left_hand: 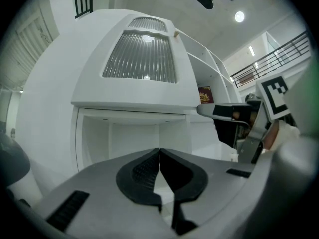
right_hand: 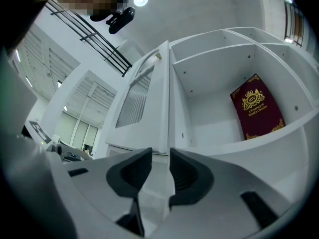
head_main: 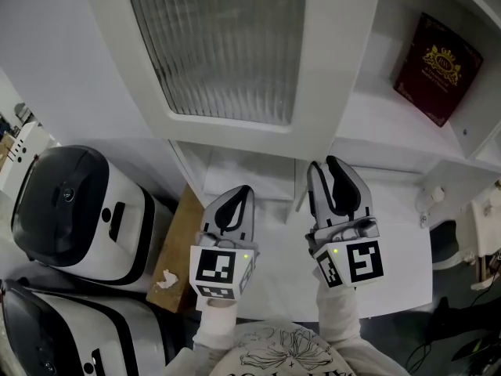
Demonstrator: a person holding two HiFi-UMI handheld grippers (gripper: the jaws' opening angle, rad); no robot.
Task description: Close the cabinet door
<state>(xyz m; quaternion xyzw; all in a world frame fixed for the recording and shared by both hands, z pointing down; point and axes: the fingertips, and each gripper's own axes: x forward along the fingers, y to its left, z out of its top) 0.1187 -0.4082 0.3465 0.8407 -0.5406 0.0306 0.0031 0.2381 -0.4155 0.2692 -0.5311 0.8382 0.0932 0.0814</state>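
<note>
The white cabinet door [head_main: 227, 45] with a ribbed glass pane stands swung open, top middle of the head view. Behind it to the right lies the open cabinet compartment [head_main: 376, 124], with a dark red book [head_main: 436, 67] leaning against its back. My right gripper [head_main: 322, 163] is just below the door's lower right corner, open by a narrow gap and holding nothing. In the right gripper view the door's [right_hand: 144, 98] edge lines up beyond the right gripper [right_hand: 160, 153]. My left gripper [head_main: 246, 190] hangs lower and to the left, shut and empty. The left gripper [left_hand: 159, 151] faces the door [left_hand: 142, 59] from below.
Two white-and-black appliances [head_main: 74, 210] stand at the left, with a brown board [head_main: 180, 245] beside them. A white counter [head_main: 391, 233] runs under the cabinet, with a small white object [head_main: 430, 198] at its right. An open niche [left_hand: 134, 133] sits below the door.
</note>
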